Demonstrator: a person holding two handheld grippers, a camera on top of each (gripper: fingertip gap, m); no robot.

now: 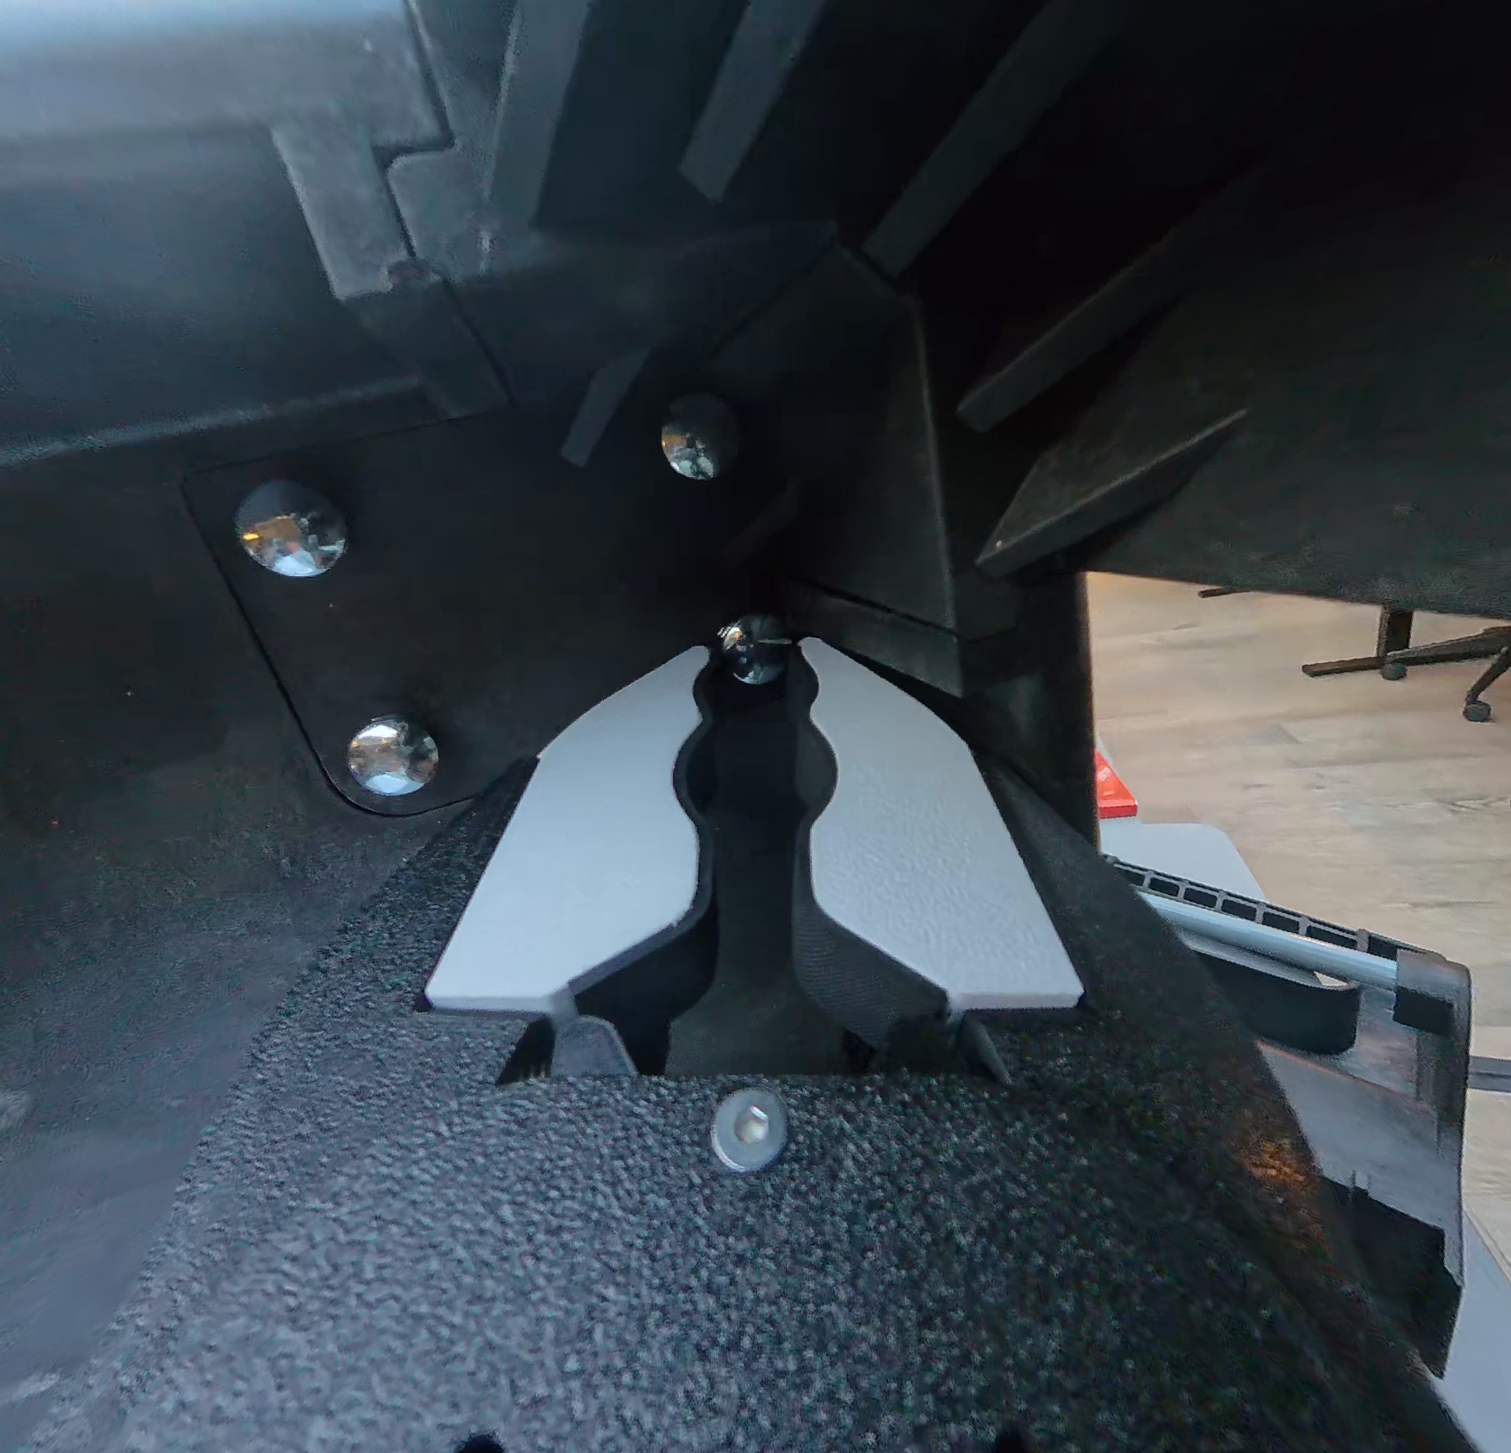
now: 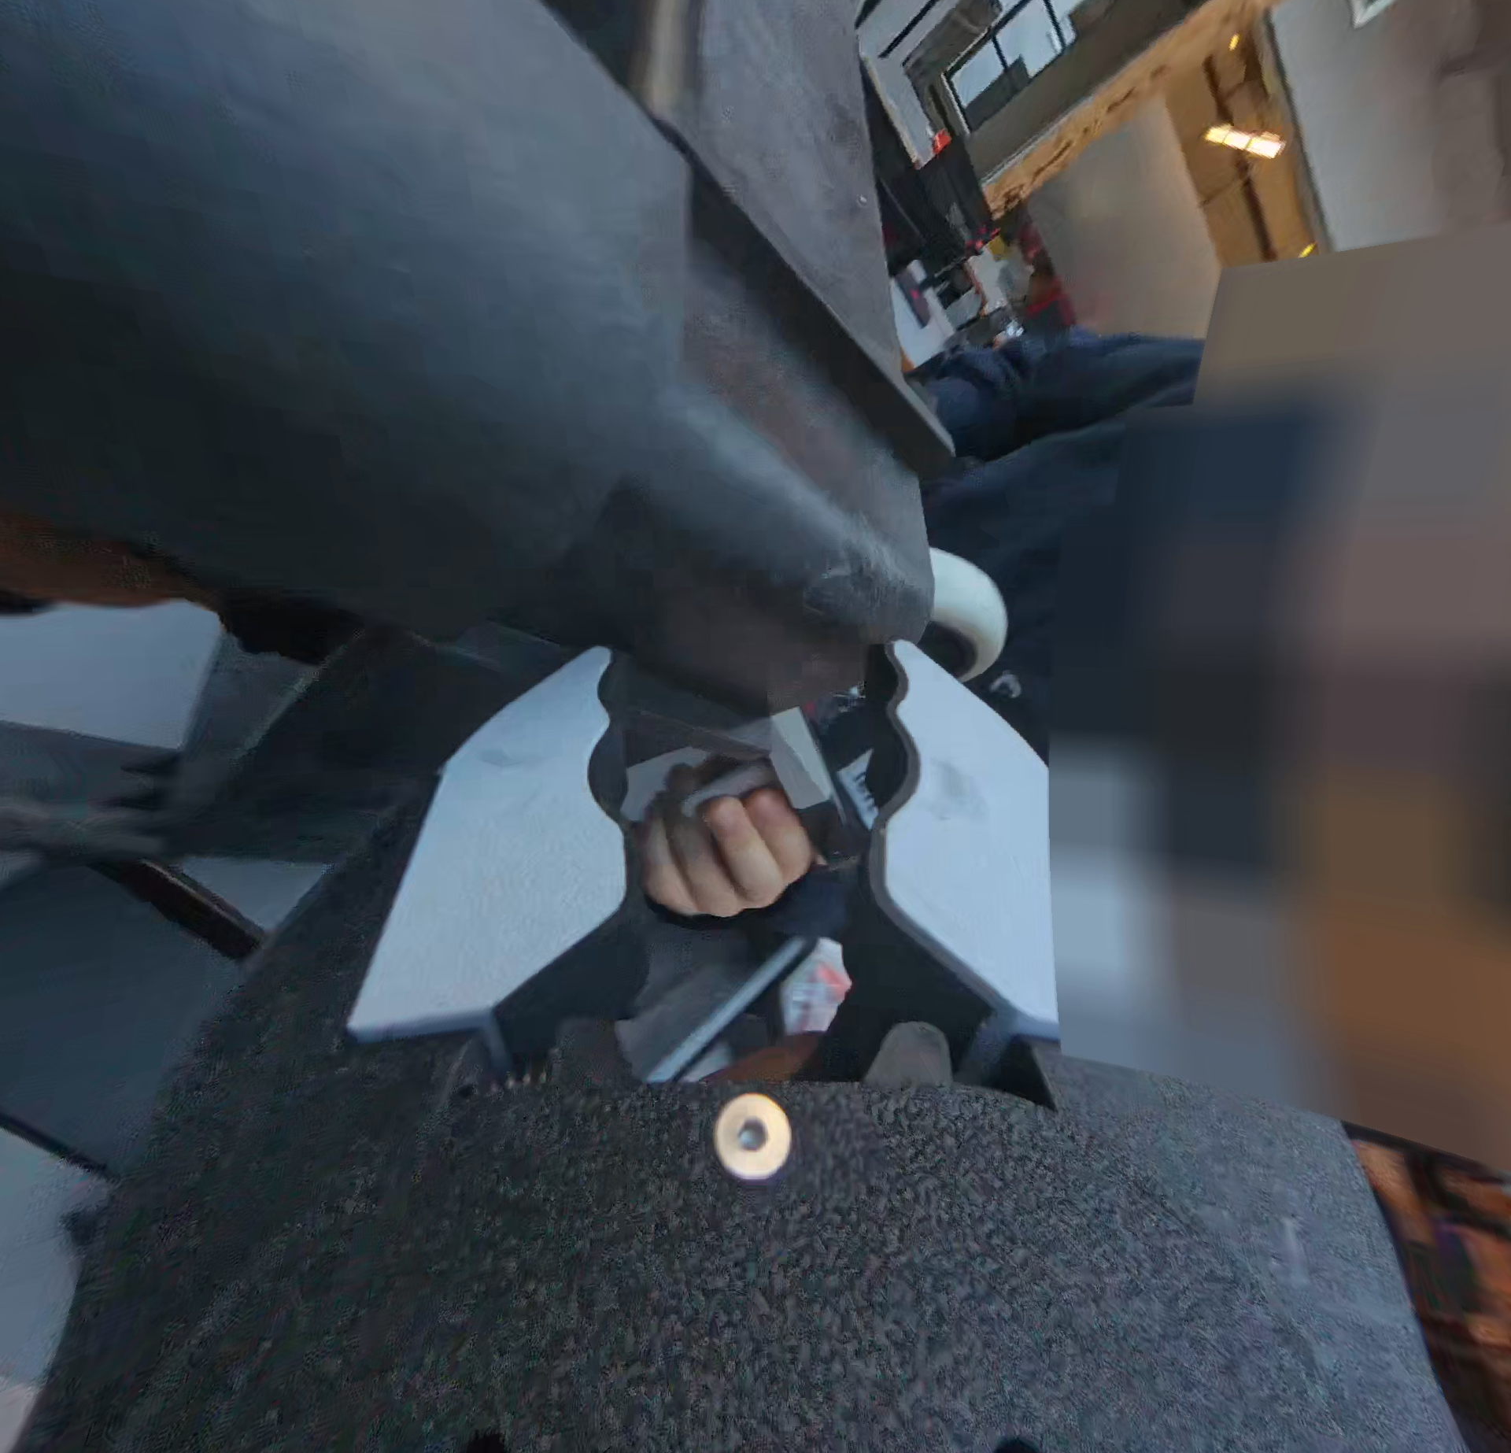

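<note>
In the left wrist view my left gripper (image 1: 754, 653) has its grey fingers (image 1: 597, 833) nearly together, with the tips pinching a shiny silver bolt (image 1: 746, 663). The bolt sits at the edge of a black metal plate (image 1: 490, 596) under black furniture; three more dome bolts, one of them (image 1: 290, 528), sit on the plate. In the right wrist view my right gripper (image 2: 748, 669) holds the tapered end of a black chair leg (image 2: 409, 351) between its spread fingers (image 2: 507, 841). A white caster wheel (image 2: 969, 608) sits at the leg's tip. A hand (image 2: 728, 849) gripping a grey tool shows through the gap.
Black ribs and beams (image 1: 1104, 498) crowd above and to the right of the plate. A light wood floor (image 1: 1267, 759) with wheeled chair bases (image 1: 1431, 661) lies to the right. A person in dark blue clothing (image 2: 1063, 400) is close behind the caster.
</note>
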